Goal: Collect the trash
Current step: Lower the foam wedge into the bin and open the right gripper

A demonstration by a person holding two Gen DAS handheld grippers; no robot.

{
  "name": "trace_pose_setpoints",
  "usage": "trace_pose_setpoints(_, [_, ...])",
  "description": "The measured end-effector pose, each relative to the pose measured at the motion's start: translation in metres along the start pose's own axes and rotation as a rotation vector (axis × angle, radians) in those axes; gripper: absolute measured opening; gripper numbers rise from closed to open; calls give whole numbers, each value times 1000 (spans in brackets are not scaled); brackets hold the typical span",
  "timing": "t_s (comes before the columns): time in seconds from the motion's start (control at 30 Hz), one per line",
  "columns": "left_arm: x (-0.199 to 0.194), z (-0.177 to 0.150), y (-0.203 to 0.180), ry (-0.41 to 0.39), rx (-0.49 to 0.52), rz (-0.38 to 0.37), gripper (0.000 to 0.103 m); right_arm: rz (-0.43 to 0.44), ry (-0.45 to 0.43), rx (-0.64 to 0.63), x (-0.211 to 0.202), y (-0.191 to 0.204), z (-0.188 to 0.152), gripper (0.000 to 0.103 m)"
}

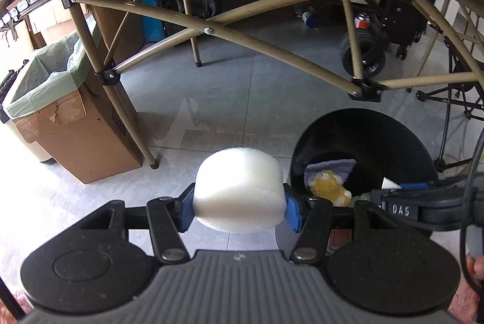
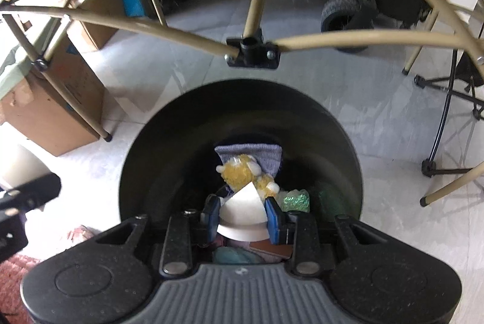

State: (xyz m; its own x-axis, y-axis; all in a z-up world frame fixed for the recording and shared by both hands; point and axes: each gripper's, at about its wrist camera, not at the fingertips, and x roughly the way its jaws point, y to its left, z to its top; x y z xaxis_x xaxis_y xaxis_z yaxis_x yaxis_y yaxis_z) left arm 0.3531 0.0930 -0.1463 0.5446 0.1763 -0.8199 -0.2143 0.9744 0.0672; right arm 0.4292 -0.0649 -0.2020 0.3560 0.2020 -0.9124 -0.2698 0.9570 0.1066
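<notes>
we are holding a white foam block in the left hand-held gripper beside the black bin, the right hand-held gripper gripping a white wedge above it; several scraps are already lying inside, both pieces not yet dropped.

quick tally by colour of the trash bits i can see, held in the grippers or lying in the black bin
white: 2, foam block in left gripper, wedge-shaped piece in right gripper
yellow: 1, crumpled lump
grey-blue: 1, cloth
green: 1, glittery scrap
total: 5, last three in black round bin
</notes>
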Motion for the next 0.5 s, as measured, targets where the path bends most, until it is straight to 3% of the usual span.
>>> trace_pose_setpoints(0.5, [27,2,25,56,-56,21,57,-22,90,12,36,8,4,31])
